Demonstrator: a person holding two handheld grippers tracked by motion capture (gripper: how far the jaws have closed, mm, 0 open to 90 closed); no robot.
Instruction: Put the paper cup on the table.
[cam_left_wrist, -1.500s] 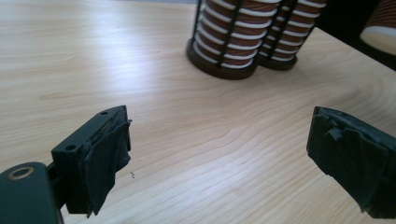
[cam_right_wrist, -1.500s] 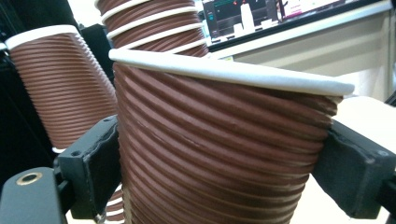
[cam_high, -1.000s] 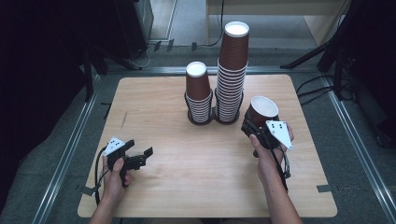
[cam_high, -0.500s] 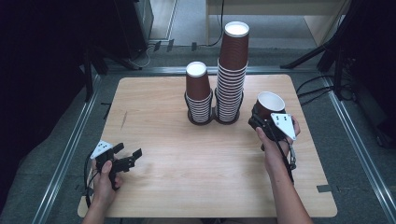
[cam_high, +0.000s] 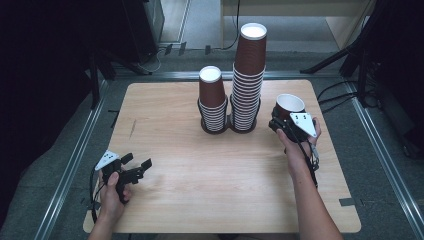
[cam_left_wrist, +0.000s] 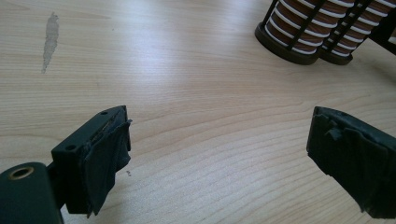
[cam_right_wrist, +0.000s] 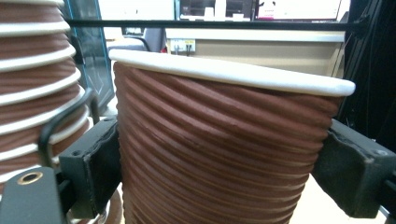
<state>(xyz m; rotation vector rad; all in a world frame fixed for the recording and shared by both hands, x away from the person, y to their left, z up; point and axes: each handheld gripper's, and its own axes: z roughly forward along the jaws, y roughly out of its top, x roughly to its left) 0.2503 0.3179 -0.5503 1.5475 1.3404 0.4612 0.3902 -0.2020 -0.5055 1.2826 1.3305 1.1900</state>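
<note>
Right now the right claw (cam_high: 284, 121) squeezes a brown cup (cam_high: 289, 105), standing up, with the tall stack (cam_high: 248, 80) at its nine o'clock. Far off, the left claw (cam_high: 134, 170) is open and holds nothing.

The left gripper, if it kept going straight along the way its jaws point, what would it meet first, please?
Probably bare table first, then the black holder under the shorter cup stack. The left gripper is open and empty; depth is unclear.

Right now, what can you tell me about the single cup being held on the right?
The cup is brown ribbed paper with a white rolled rim and white inside, mouth up and empty as far as it shows. It stands slightly tilted, clamped on both sides by the right gripper, just right of the tall stack. Whether its base touches the table is hidden.
</note>
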